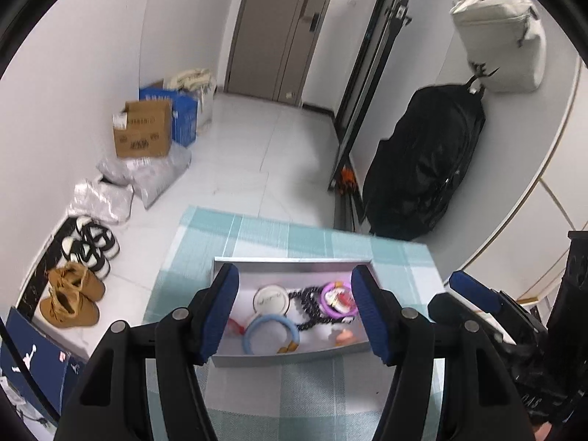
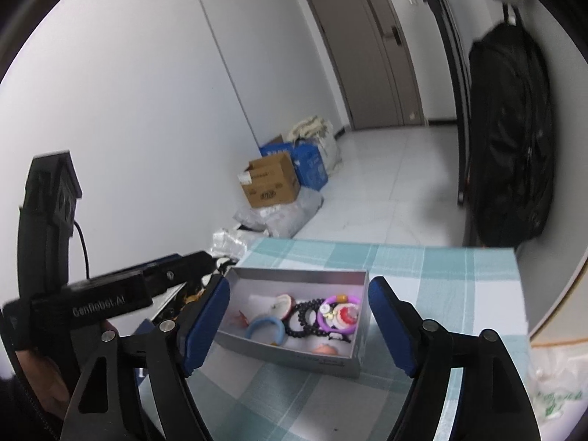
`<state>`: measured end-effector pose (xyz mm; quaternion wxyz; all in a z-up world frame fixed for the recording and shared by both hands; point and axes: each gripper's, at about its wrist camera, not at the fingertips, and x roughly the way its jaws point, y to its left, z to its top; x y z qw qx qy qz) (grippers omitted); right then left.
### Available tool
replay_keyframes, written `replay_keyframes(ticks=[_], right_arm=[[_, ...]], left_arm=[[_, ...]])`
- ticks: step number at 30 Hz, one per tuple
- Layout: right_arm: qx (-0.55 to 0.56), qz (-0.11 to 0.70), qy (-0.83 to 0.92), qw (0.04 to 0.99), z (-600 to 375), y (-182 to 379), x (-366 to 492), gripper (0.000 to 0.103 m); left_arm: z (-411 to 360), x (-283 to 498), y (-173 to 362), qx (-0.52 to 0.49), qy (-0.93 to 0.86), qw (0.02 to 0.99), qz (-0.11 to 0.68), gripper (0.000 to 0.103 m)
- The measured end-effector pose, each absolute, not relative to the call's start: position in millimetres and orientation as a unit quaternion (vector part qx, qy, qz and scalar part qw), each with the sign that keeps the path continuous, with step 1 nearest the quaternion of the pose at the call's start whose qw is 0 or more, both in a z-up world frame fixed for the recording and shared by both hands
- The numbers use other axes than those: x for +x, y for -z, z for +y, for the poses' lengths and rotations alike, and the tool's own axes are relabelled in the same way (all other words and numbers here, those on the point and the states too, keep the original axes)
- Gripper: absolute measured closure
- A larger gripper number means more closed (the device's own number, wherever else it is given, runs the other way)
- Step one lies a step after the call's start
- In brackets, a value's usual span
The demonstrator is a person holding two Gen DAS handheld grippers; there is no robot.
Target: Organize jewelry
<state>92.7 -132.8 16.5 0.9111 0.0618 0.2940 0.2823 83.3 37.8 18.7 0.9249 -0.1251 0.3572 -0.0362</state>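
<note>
Left wrist view — both hand-held grippers (image 1: 294, 307) (image 2: 298, 325) apart, empty, flanking jewelry box (image 1: 290, 264) — shoes (image 1: 71, 297) beyond.

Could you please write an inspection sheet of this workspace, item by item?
Surface: table under a checked teal cloth.
Job's things: open grey box holding a light blue ring, black bead bracelet, purple ring and white round piece.
Clutter: nothing seen on the cloth beside the box.
Grippers: left hand-held gripper open, empty; right hand-held gripper open, empty.
Cables: black cable on the left device.
Surroundings: cardboard boxes, shoes, black bag, door.
</note>
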Motion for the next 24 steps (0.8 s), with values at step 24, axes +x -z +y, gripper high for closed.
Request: replay_keyframes(ticks=[24], right_arm=[[0.016,0.227,-0.267,0.936,-140,-26,47,0.013]], left_arm=[[12,51,-27,-0.085,0.026,0.947,0.309,0.029]])
